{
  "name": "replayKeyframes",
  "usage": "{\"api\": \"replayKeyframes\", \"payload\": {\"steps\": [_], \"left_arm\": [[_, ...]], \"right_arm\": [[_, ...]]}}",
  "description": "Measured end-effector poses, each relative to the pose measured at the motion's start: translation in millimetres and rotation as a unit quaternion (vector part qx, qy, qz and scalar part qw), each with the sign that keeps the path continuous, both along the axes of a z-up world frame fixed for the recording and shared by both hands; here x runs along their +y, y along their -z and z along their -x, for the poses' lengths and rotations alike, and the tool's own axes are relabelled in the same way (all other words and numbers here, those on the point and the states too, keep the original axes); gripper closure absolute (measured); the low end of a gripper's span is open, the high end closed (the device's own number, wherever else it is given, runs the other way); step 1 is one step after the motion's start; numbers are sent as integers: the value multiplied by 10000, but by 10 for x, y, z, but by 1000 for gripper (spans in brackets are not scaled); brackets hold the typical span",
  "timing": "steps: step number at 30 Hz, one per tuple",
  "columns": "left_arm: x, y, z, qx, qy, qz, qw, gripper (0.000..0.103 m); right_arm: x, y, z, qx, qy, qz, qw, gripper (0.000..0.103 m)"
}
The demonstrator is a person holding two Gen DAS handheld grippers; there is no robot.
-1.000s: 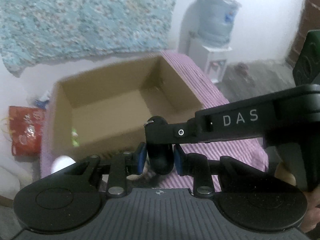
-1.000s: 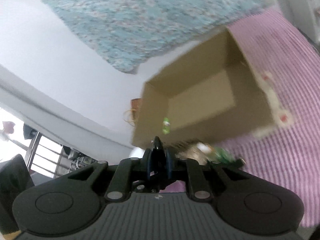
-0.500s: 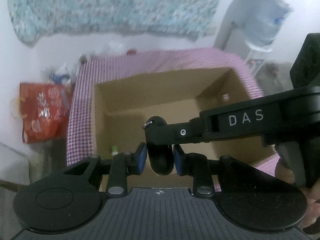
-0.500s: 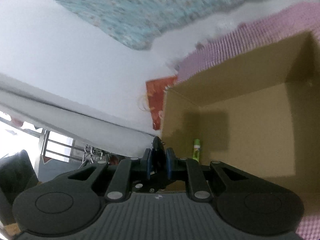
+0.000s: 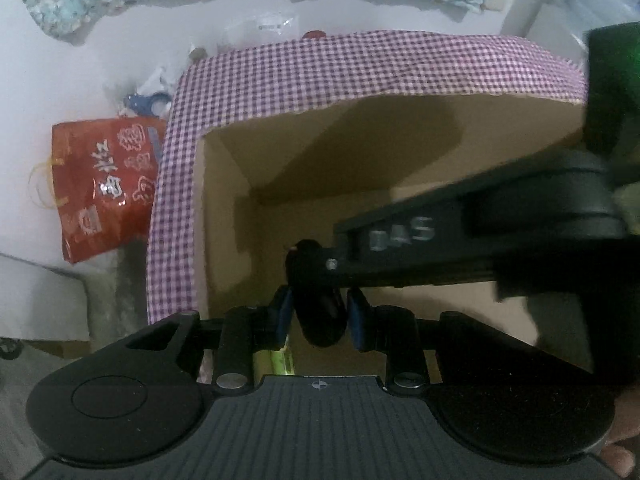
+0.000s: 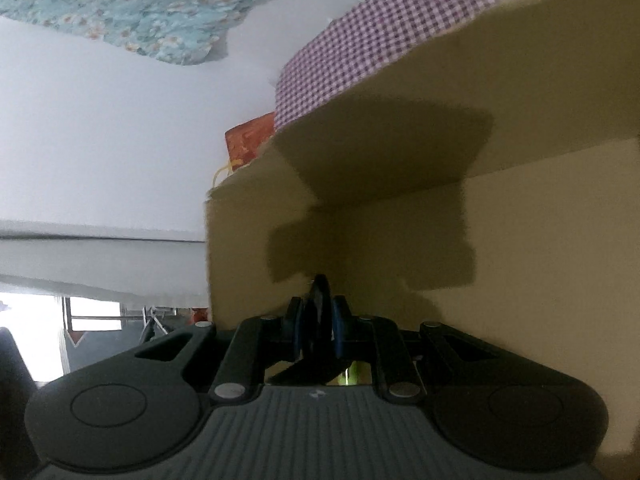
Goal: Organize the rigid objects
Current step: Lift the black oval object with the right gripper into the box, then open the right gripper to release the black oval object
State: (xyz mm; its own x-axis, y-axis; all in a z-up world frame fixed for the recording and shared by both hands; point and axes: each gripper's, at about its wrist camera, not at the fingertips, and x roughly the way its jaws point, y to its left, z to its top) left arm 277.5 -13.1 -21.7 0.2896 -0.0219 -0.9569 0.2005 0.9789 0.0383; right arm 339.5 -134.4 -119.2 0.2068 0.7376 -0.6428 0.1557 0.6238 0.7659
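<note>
Both grippers hold one small black object. My left gripper (image 5: 319, 316) is shut on its rounded body (image 5: 318, 304), down inside the open cardboard box (image 5: 224, 168). My right gripper (image 6: 318, 334) is shut on the same object (image 6: 319, 312), seen edge-on as a thin black disc; its arm, marked "DAS" (image 5: 404, 234), crosses the left wrist view from the right. A green tube (image 5: 280, 362) lies on the box floor under the left fingers and also shows in the right wrist view (image 6: 352, 374).
The box stands on a table with a purple checked cloth (image 5: 320, 72). A red gift bag (image 5: 104, 184) sits on the floor at the left, by the white wall. A floral blue cloth (image 6: 120, 4) hangs on the wall.
Both grippers have moved forward and down over the box, from in front of it to inside its opening. The black object has stayed gripped by both.
</note>
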Motion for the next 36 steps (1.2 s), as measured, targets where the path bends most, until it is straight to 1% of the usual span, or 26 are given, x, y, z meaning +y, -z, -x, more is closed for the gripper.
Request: {"api": "replayKeyframes", "payload": {"steps": [4,9,12,15,21,25,27,28,29,32,36], "left_arm": [[-62,-21,-8,-23,26,-41,10000,74],[-165,-124,77,-233,96,-131,9996,70],[-176,-257,155,-328,133,10,9994,67],[-160,-436,285,-496,194,149,9985,65],[-96,-883,703,-931,298,509,9939,61],[-79,-1147,1097,-1340,387,690,9878,57],[-94,-1218,1311,-1519,432,772,9844,55],[-106,-1235,1428,-1589,440,825,9829,55],[-104,-1236,1525,-1642,451,885,9814,55],[-144,-1165,1800,-1712,490,1037,9785,55],[-277,-956,2136,-1677,659,1182,9765,55]], "right_arm": [[35,182,-63,198,165,-166,9995,85],[49,233,-79,220,276,-150,9993,84],[-15,153,-5,151,342,-162,9992,84],[-65,-42,48,-40,386,-192,9991,84],[-402,-568,510,-638,419,-375,9964,84],[-657,-889,954,-1054,519,-511,9918,84],[-793,-1015,1231,-1289,592,-534,9884,84],[-882,-1064,1402,-1406,668,-571,9862,84],[-872,-1113,1457,-1462,726,-587,9848,84],[-1077,-1161,1898,-1601,972,-557,9807,84],[-1247,-1050,2433,-1569,1380,-362,9773,82]]}}
